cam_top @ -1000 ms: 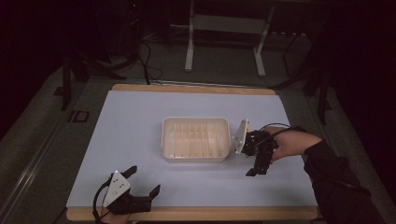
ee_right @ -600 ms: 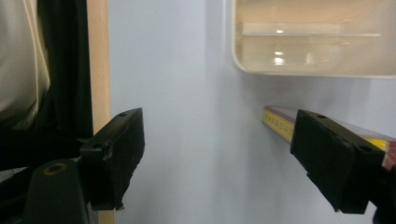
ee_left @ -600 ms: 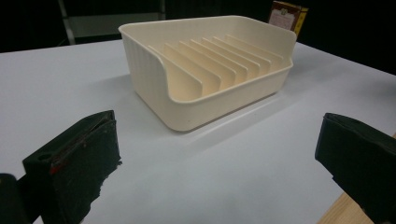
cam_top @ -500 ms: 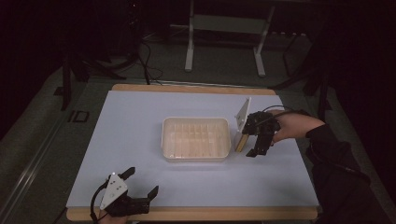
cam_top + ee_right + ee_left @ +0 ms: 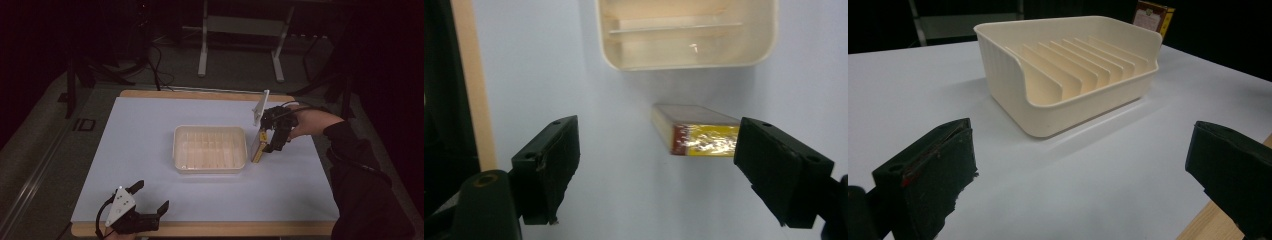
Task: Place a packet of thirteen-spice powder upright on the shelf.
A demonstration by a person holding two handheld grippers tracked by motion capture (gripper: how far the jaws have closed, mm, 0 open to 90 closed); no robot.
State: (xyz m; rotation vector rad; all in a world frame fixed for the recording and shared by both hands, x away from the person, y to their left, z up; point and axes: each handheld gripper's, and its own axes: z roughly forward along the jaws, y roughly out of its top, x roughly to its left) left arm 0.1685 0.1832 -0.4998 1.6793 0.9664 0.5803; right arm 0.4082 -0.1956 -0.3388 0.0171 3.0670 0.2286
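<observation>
- The right gripper [image 5: 267, 145] is out at about three o'clock from the cream slatted tray [image 5: 210, 148], just past its right wall, with the person's hand [image 5: 305, 122] and dark sleeve behind it.
- Its jaws stand partly apart and have just narrowed a touch. In the right gripper view the small yellow and red box [image 5: 696, 131] lies beyond and between them, with open space between the left jaw and the box; the right jaw overlaps the box's end, and I cannot tell whether it touches.
- In the high view the box [image 5: 258, 147] sits against the tray's right side, tilted up on its edge on the pale blue table [image 5: 145, 130].
- The left gripper [image 5: 150, 207] waits near the table's front edge, around seven o'clock from the tray. Its jaws are spread wide with nothing between them.
- From the left gripper view, the tray [image 5: 1068, 75] shows upright dividers inside, and the box [image 5: 1153, 15] peeks over its far corner.
</observation>
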